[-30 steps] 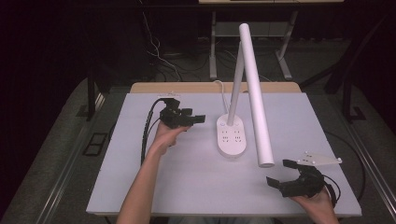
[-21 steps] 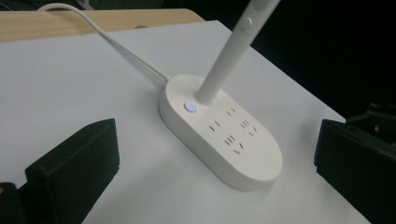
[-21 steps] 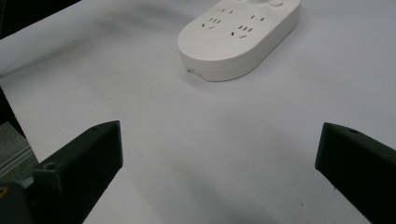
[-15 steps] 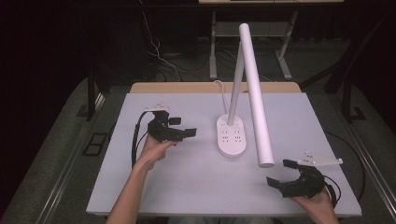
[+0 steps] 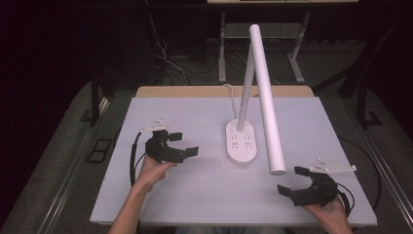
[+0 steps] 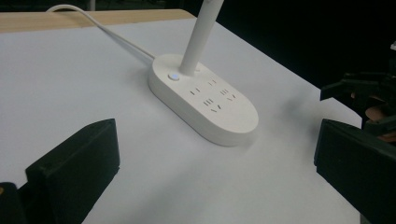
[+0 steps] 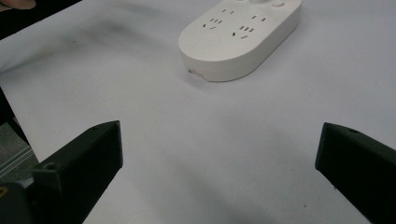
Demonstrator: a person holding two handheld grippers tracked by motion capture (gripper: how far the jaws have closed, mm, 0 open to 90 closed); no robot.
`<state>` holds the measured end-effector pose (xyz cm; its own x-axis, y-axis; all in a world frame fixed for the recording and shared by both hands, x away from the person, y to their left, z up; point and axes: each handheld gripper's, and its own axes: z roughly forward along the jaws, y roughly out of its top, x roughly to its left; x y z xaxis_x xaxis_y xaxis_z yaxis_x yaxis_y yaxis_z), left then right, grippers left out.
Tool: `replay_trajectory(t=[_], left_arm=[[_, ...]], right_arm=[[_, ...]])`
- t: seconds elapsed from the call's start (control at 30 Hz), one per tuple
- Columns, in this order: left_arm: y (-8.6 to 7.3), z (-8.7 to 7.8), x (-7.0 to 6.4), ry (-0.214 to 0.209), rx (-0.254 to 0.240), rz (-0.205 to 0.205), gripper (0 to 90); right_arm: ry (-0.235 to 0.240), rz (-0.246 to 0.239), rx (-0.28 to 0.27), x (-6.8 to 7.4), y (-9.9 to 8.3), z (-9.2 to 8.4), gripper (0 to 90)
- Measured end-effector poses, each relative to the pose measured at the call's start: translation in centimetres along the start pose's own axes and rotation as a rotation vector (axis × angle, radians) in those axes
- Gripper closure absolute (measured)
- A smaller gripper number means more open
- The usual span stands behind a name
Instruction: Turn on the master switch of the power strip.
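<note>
A white desk lamp stands mid-table, its oval socket base (image 5: 242, 143) (image 6: 205, 100) (image 7: 238, 37) carrying a thin stem and a long white tube head (image 5: 265, 97) that slants down toward the right. A small button (image 6: 173, 76) on the base glows blue. My left gripper (image 5: 185, 144) (image 6: 210, 158) is left of the base, apart from it, pointing at it. Its jaws have just been opening and stand wide with nothing between them. My right gripper (image 5: 290, 180) (image 7: 219, 144) hovers near the front right edge, open and empty, below the tip of the tube.
The white table (image 5: 195, 195) is bare around the lamp. The lamp's white cord (image 6: 107, 32) runs off over the far edge. Dark floor, cables and metal table legs (image 5: 221, 53) lie beyond. The right gripper (image 6: 369, 93) is in the left gripper view at far right.
My left hand has drawn its gripper back, leftward and toward the person, away from the lamp base. The right hand has stayed put.
</note>
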<state>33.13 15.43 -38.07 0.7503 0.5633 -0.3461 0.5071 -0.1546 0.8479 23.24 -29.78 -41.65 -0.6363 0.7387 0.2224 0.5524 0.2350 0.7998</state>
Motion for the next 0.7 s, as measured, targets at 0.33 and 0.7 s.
replay_trajectory(t=[0.33, 0.7], left_arm=[[-2.1, -1.0, -0.9, 0.008, 0.01, 0.014, 0.0], [-5.1, -2.1, -1.4, 0.014, 0.035, 0.011, 0.0]], right_arm=[[-0.001, 0.001, -0.003, 0.1, 0.0, 0.0, 0.3], [0.002, 0.011, -0.003, 0.2, -0.1, -0.1, 0.2]])
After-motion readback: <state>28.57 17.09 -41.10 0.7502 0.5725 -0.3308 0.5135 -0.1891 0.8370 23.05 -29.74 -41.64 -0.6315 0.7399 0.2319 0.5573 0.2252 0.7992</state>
